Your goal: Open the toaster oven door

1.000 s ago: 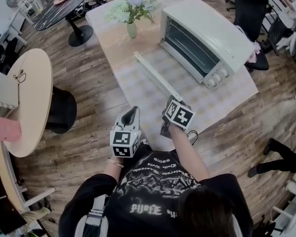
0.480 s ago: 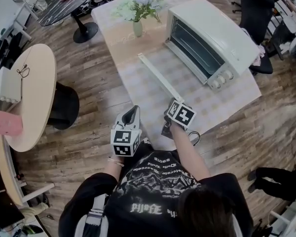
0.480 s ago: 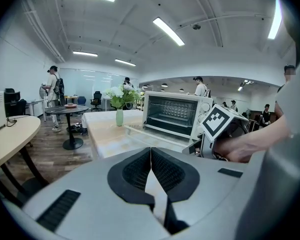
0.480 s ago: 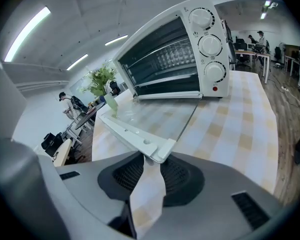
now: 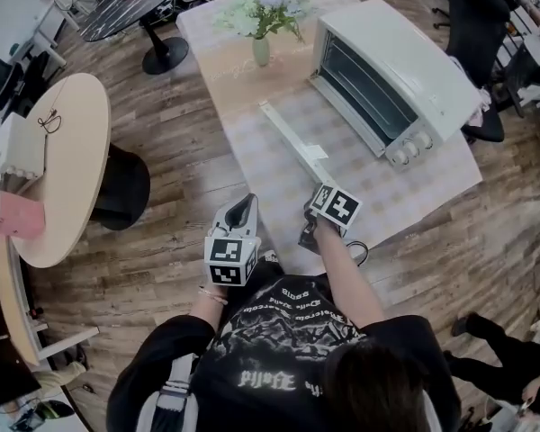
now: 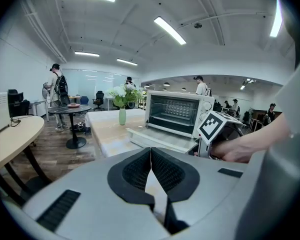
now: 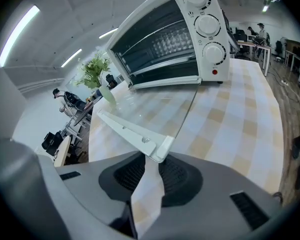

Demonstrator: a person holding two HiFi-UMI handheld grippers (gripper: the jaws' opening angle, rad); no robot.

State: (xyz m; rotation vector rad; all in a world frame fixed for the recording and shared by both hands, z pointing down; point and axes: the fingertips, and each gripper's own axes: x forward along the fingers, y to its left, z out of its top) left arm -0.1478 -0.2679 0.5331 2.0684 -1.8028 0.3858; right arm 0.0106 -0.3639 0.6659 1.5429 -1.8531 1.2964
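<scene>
The white toaster oven stands at the back right of the checked table, its glass door swung down flat onto the cloth. The door's white handle bar runs toward me. My right gripper hovers just short of the bar's near end. Its jaws are closing, with a gap and only tablecloth showing between the pads. My left gripper hangs off the table's near left edge, its pads pressed together on nothing. The left gripper view also shows the oven.
A vase of flowers stands at the table's far side, left of the oven. A round wooden table and a black stool stand at the left. Office chairs stand behind the oven. People stand far off in the room.
The right gripper has drawn back a little from the handle's near end, leaving more cloth between them. The door lies flat throughout. The left gripper has not moved.
</scene>
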